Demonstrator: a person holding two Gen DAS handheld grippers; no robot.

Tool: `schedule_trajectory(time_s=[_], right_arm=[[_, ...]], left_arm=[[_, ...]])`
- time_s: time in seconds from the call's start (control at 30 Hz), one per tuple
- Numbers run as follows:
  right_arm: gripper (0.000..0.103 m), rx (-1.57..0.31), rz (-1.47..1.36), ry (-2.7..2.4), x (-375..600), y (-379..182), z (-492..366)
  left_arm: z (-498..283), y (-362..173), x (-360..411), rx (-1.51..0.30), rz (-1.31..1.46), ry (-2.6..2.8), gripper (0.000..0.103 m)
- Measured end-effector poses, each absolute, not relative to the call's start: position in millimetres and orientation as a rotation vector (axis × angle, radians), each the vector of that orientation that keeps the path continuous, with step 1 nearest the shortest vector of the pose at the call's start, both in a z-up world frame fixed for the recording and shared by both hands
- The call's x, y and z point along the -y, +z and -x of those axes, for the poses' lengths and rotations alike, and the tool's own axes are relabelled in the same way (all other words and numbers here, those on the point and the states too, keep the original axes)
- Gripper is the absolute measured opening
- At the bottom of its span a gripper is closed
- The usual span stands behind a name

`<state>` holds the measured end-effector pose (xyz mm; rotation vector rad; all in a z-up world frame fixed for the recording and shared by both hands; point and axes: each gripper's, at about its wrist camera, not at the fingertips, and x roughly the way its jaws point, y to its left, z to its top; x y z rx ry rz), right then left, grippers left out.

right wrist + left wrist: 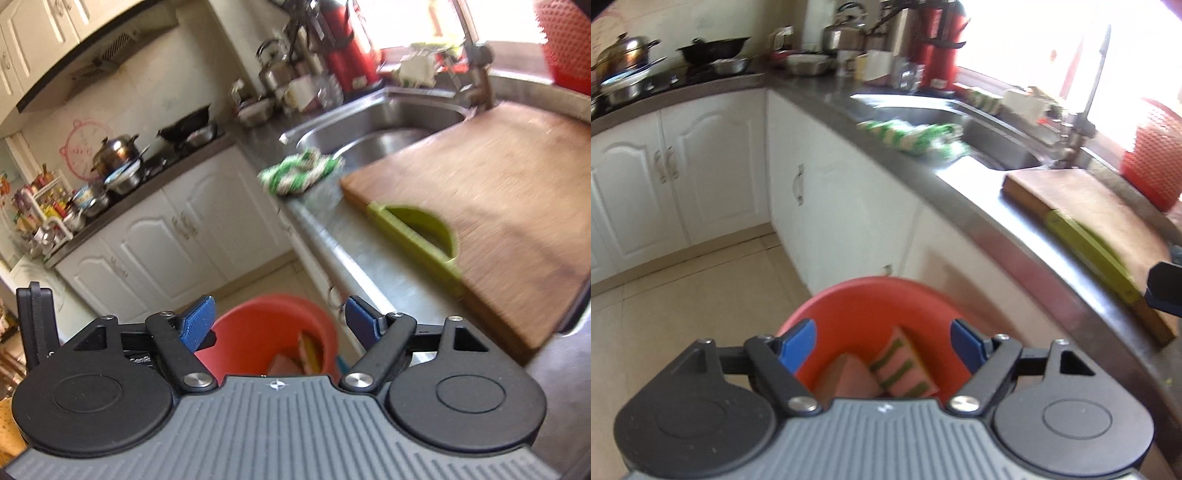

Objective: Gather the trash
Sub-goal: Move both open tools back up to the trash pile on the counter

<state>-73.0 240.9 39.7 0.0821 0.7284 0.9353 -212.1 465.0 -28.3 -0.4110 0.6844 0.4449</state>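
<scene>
Both the left gripper [884, 347] and the right gripper [279, 321] hang with jaws wide and empty over the red bin [871, 295], where 2 wrappers [905, 369] lie. The green-and-white rag [299, 171] (possibly the next trash) lies ahead on the counter by the sink [384, 122], its long axis along the counter edge, seemingly nearer the right gripper.

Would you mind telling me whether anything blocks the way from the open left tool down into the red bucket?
Nothing visible does. The left tool hangs open directly above the round red plastic bucket, whose mouth is uncovered; only the pink wrappers with green stripes lie inside it.
</scene>
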Motion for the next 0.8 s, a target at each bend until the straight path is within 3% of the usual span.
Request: schedule_trajectory(time_s=[0.8], right_arm=[[0.103, -0.493, -0.279, 0.446, -62.7, 53.2, 73.5]], left_arm=[[162.9, 23.2, -361.0, -0.636, 0.287, 0.166, 0.091]])
